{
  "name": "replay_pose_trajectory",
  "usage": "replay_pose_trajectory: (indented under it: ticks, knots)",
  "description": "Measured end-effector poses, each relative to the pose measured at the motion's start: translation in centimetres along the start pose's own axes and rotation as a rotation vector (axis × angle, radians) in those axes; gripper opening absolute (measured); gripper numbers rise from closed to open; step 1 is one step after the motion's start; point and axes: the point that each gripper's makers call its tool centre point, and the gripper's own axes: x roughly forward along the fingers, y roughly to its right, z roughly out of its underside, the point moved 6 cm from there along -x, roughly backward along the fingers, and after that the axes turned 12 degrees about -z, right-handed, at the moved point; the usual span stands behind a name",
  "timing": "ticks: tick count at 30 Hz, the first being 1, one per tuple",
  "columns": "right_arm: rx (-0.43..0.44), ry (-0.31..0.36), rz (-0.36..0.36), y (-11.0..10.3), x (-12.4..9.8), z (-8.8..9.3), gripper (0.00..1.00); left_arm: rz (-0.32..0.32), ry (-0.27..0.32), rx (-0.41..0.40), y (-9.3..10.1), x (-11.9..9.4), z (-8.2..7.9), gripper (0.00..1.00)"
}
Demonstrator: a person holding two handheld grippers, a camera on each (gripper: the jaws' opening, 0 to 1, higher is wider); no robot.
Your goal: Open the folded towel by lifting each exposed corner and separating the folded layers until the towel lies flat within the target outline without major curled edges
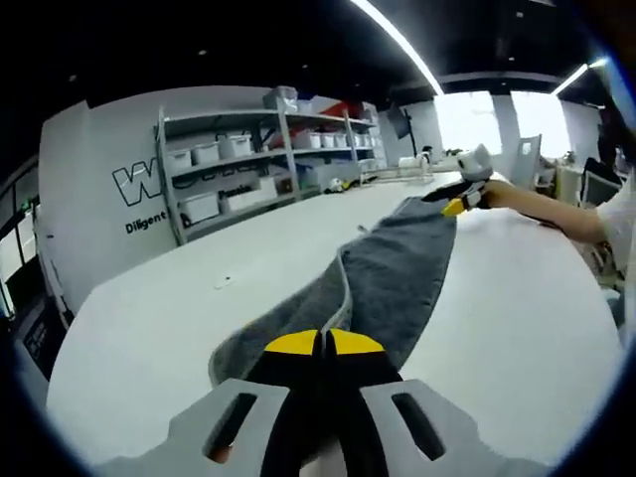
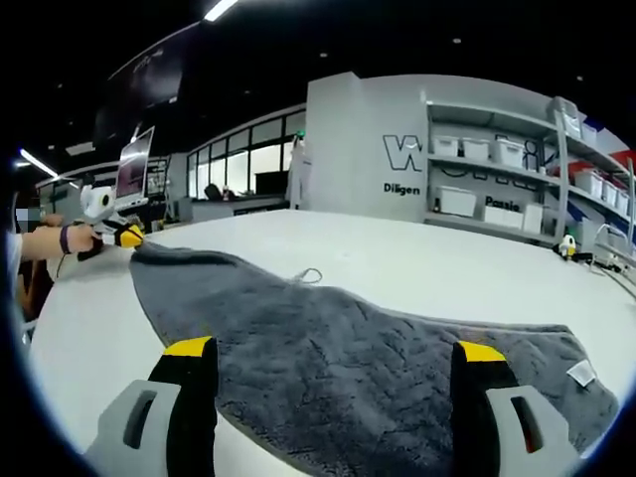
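Each claw has pale grey shells with slotted openings, black jaws and yellow tips: left claw [image 1: 324,343], right claw [image 2: 338,350]. The person wears a dark wristband [image 2: 65,238] and a white sleeve [image 1: 618,214].

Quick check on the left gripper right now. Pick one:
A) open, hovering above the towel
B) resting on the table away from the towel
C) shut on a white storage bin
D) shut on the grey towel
D: in the left gripper view the left gripper has its yellow-tipped fingers closed together on the near end of the grey towel, which stretches away across the white table.
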Motion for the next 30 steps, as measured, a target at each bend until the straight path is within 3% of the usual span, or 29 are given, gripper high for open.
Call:
replay_pose_trajectory:
  ticks: [12,30]
  knots:
    - [0.000,-0.007,0.002,-0.1,0.0,0.2,0.99,0.070,0.005,-0.031,1.8,-1.5,0.9,0.02]
    - [0.006,-0.007,0.006,0.1,0.0,0.2,0.99,0.162,0.027,-0.050,3.6,-3.7,0.4,0.02]
